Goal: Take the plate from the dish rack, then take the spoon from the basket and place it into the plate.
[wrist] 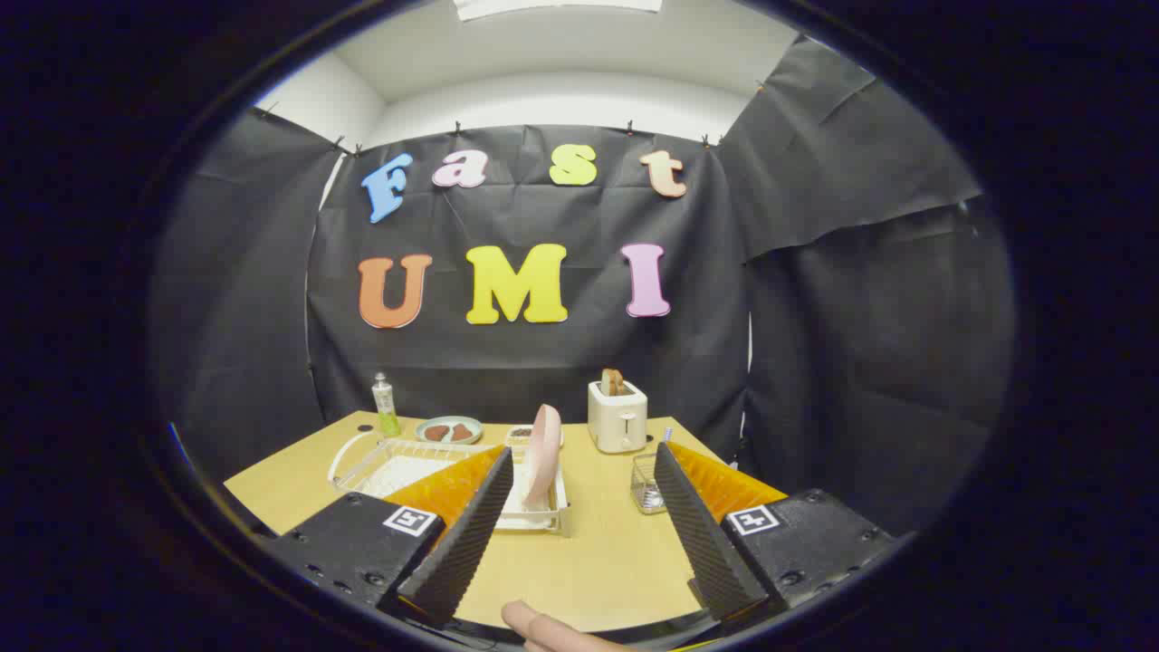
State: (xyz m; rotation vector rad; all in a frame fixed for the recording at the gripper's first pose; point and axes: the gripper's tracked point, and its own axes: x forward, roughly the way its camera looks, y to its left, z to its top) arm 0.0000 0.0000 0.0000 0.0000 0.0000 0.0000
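Fingers (471, 534) of the handheld gripper (579, 521) stand wide apart over the pale yellow wooden table (607, 552), holding nothing, with only bare tabletop between them. A fingertip of a person's hand (548, 628) shows just behind the fingers, the rest of it cut off. Just ahead, beside the left finger, the pink round plate (543, 455) stands on edge in the white plastic dish rack (539, 518); the finger hides the near left part of the rack. Beside the right finger sits the small wire mesh basket (646, 484), partly covered by that finger; a thin handle with a bluish tip (667, 436) rises from it, probably the spoon, though it is too small to tell for sure. Left of the dish rack lies a white wire rack tray (398, 462). Beyond these, near the black cloth wall, stand a cream two-slot toaster (617, 417) with brown toast (613, 381) sticking up, a small clear tub (519, 436) half hidden behind the plate, a pale green dish (449, 429) with dark brown pieces on it, and a clear bottle of green liquid (386, 406).
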